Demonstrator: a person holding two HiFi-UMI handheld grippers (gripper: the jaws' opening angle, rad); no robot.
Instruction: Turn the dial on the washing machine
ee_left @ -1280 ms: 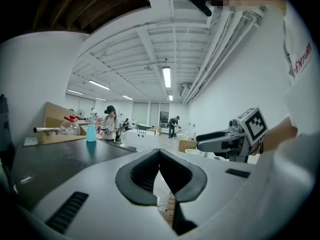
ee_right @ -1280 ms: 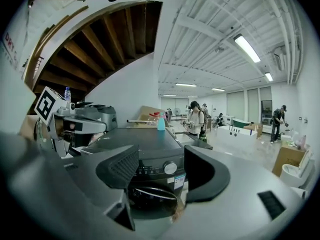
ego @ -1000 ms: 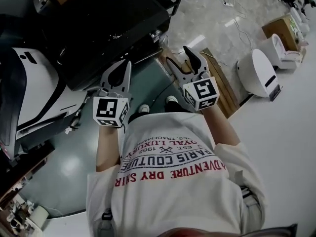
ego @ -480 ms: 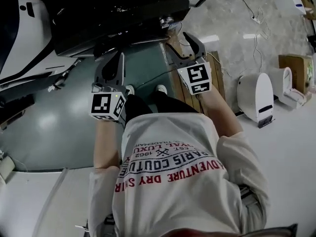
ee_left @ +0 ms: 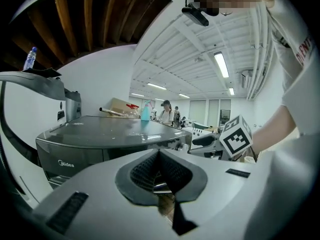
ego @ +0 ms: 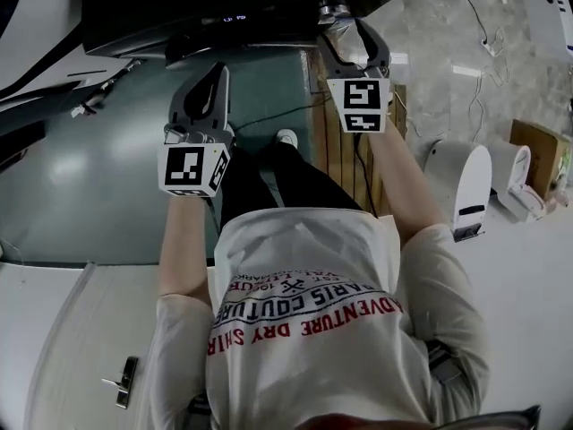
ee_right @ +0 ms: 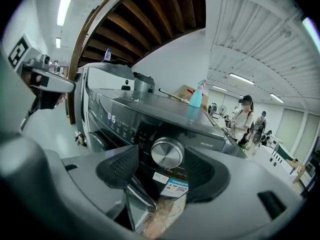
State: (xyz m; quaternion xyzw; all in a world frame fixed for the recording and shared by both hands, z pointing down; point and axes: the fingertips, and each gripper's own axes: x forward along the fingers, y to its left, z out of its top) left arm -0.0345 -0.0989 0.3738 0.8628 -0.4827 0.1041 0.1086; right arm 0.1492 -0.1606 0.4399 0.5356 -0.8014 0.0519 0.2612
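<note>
Head cam looks steeply down over the person's chest at both grippers, washing machine (ego: 224,7) just beyond their tips. Cam on left gripper (ego: 215,72) faces along its jaws at the machine's top & front, w/ right gripper (ego: 352,36) off to its right. Right gripper cam sits v. close to the dial (ee_right: 167,153), straight ahead betw. its jaws; all 3 views share the machine.

The washing machine (ego: 224,7) stands before the person, with its dial (ee_right: 167,153) at the right end of the front panel, framed between the right claw's (ee_right: 162,168) parted jaws (no contact shows). The left claw (ego: 208,77) hangs further left, nearer the person. A bottle (ee_right: 197,98) stands on the machine's top.
</note>
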